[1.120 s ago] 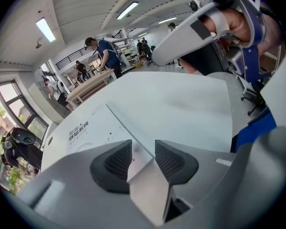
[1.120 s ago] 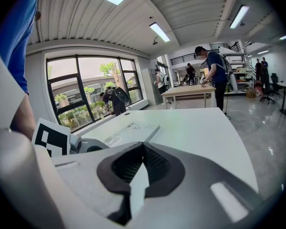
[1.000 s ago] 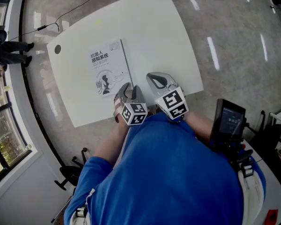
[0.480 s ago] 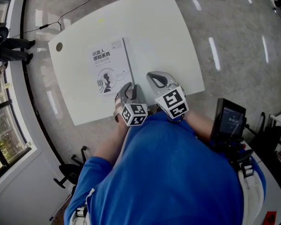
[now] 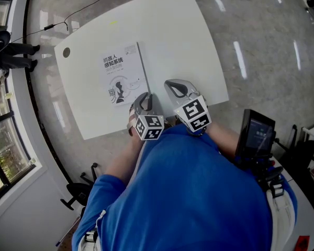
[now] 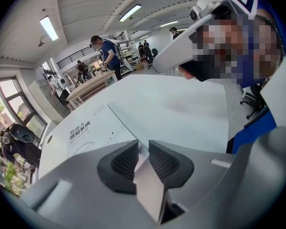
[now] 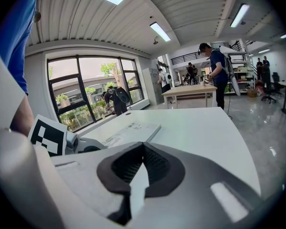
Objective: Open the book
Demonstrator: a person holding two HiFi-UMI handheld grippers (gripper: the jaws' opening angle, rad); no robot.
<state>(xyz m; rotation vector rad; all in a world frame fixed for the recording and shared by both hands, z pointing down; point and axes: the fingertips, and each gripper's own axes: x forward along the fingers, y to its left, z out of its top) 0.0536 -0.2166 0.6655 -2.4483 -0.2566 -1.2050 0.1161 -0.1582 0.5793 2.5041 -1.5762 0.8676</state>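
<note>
On the table [image 5: 188, 35], closed book [image 5: 123, 72]; left gripper [image 6: 143, 147] jaws narrowing round its corner; right gripper [image 7: 143, 149] jaws together.

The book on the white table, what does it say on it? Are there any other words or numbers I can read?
"机器人": top line of the title on the book cover.
"感知系统": second line of that title, just below.
The smaller print further down the cover is too small to read.
The dark screen at the right is too blurred to read.
No other words or numbers can be read.

"机器人感知系统" on the book [image 5: 123, 75]
</note>
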